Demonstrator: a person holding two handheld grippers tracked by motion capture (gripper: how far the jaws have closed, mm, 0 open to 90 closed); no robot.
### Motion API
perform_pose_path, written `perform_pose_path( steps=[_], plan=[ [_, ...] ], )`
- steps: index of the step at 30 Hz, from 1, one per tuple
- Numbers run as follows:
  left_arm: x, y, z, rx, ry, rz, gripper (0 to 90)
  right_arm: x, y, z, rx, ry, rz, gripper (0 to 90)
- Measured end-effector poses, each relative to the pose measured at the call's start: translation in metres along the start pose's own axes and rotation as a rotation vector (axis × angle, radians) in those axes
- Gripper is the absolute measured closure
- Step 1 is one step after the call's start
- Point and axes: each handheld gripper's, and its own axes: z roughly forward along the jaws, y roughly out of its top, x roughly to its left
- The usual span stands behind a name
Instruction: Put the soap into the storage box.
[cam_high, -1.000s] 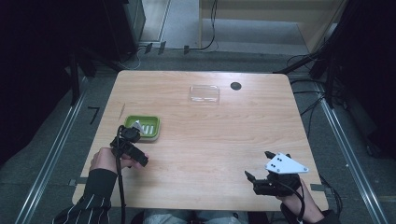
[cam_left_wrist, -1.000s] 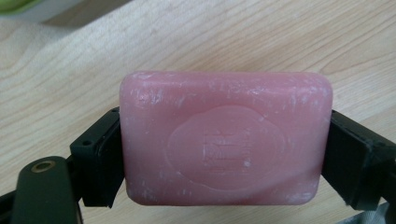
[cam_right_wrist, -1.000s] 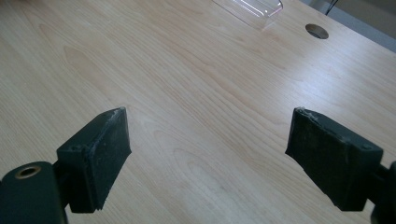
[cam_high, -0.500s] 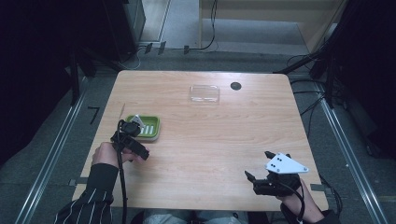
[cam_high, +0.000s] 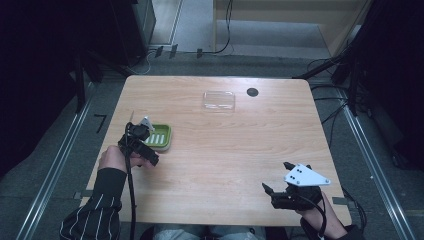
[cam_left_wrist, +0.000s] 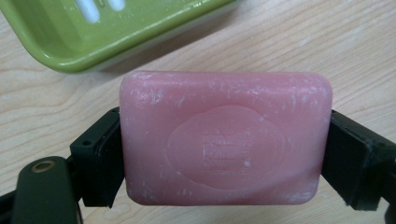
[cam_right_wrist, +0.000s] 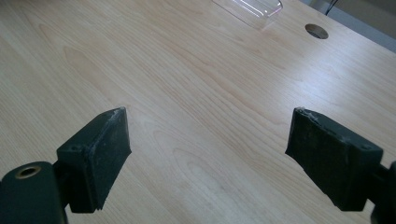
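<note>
My left gripper (cam_left_wrist: 224, 154) pinching pink soap (cam_left_wrist: 225, 140) beside green dish (cam_left_wrist: 107, 32); I'd lift level, lower flat inside. Right gripper (cam_right_wrist: 208, 154) spread, idle over table (cam_right_wrist: 187, 70).

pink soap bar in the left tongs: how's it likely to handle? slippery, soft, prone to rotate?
Probably stiff: the pink soap bar keeps its shape where the left tongs clamp its short ends. Its scuffed, dry-looking face suggests moderate grip, not slick. Rounded edges and end-only contact could let it pivot if the squeeze loosens. Likely dense for its size beside the green soap dish.
</note>
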Motion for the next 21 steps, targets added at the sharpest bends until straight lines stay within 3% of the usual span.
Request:
perform_pose_path(
  steps=[8,21],
  plan=[
    [0.004,0.011,-0.001,0.018,0.006,0.014,13.7,0.0,0.0,0.0,0.0,0.002,-0.002,13.8],
    [0.01,0.023,-0.001,0.01,-0.006,-0.001,13.7,-0.001,0.0,0.0,-0.001,0.002,0.0,13.8]
  ],
)
